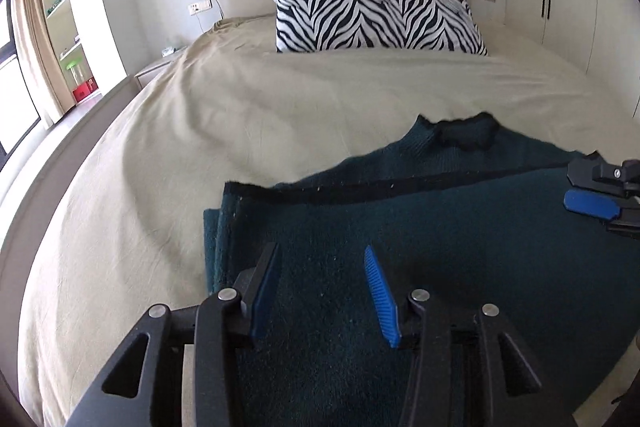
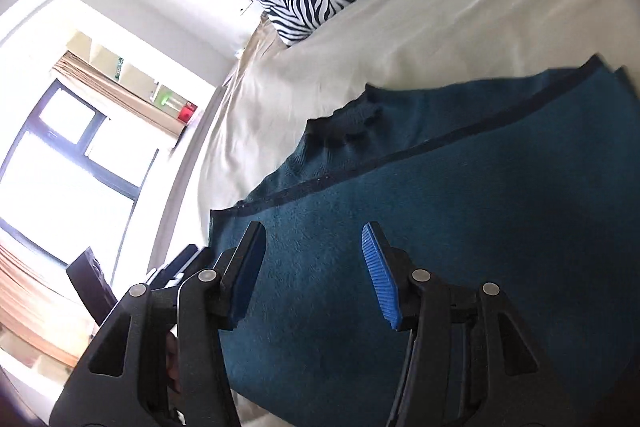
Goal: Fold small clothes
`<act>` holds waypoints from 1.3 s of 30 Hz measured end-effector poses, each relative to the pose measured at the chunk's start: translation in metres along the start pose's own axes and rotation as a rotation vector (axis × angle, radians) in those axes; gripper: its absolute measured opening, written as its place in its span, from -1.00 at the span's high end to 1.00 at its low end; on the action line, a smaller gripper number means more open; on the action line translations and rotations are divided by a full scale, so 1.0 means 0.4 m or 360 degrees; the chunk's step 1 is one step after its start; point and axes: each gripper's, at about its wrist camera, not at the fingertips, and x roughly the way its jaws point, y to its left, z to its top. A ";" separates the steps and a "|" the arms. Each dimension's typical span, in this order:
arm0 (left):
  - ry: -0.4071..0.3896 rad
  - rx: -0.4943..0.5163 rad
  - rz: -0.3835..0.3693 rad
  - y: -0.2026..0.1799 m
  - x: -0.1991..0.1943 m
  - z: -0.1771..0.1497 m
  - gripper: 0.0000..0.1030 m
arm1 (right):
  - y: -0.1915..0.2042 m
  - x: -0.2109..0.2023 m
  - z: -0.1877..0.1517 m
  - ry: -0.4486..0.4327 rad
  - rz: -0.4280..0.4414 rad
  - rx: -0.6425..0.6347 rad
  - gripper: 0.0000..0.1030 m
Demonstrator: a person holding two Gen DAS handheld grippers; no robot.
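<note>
1. Your dark teal knitted sweater [image 1: 460, 235] lies on the beige bed sheet [image 1: 248, 131], already doubled over: a dark hem band [image 1: 400, 189] runs across the middle of the left wrist frame, its neck opening just above it.
2. The sweater's long axis runs left to right in that frame, so the next fold likely goes across it.
3. Your left gripper [image 1: 324, 291] hovers over the lower layer near its left edge, fingers spread, pinching nothing.
4. Your right gripper [image 2: 310, 273] is over the same layer, jaws likewise apart and empty; it shows at the left view's right edge [image 1: 592, 205].
5. Both hands seem about equally near the cloth.
</note>
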 end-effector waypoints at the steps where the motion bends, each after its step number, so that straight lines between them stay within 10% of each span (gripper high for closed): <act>1: 0.0076 -0.0014 -0.0006 0.002 0.032 -0.014 0.06 | 0.002 0.041 -0.001 0.0025 -0.0013 0.0019 0.05; 7: 0.0039 -0.0018 -0.0006 0.010 0.046 -0.043 -0.03 | -0.110 0.073 0.041 -0.0110 -0.0008 0.0156 0.38; 18: -0.0005 -0.0004 0.0029 0.002 0.041 -0.060 -0.05 | -0.292 -0.221 0.053 -0.0457 -0.0297 0.0471 0.43; 26: -0.0013 -0.0005 0.0030 0.003 0.037 -0.059 -0.04 | -0.016 -0.098 -0.172 0.0026 0.0144 0.0144 0.43; 30: 0.0034 -0.0153 -0.0066 0.028 -0.005 -0.067 0.05 | 0.002 0.020 -0.274 0.0275 0.0060 0.0041 0.43; 39: 0.0135 -0.0204 -0.0534 -0.145 -0.137 -0.158 0.14 | -0.225 -0.229 -0.258 -0.0265 -0.0043 0.0537 0.45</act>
